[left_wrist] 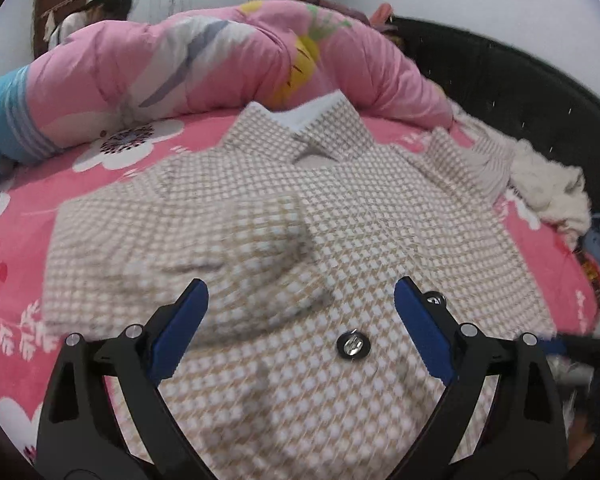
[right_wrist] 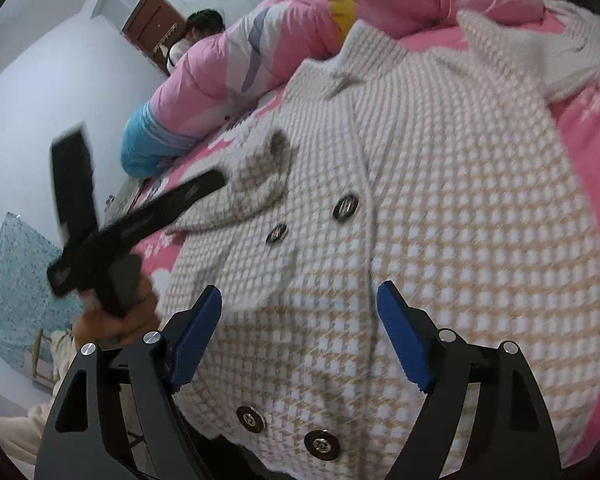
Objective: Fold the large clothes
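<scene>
A beige-and-white houndstooth coat point(left_wrist: 340, 216) lies spread on the pink flowered bedsheet point(left_wrist: 16, 216), collar toward the far side. Its left sleeve point(left_wrist: 204, 240) is folded across the front. My left gripper point(left_wrist: 301, 292) hovers just above the coat's lower front, jaws wide apart with nothing between the blue pads point(left_wrist: 180, 328). In the right wrist view the same coat point(right_wrist: 440, 184) shows its metal buttons point(right_wrist: 345, 208). My right gripper point(right_wrist: 299, 300) stands open over the coat's hem area, holding nothing. The left gripper point(right_wrist: 152, 216) appears there too, held in a hand at the left.
A bulky pink quilt point(left_wrist: 220, 64) is heaped along the far side of the bed. A black padded headboard point(left_wrist: 500, 76) curves at the right, with white fabric point(left_wrist: 548, 184) bunched beside it. A person point(left_wrist: 96, 12) sits beyond the quilt near a brown door point(right_wrist: 148, 20).
</scene>
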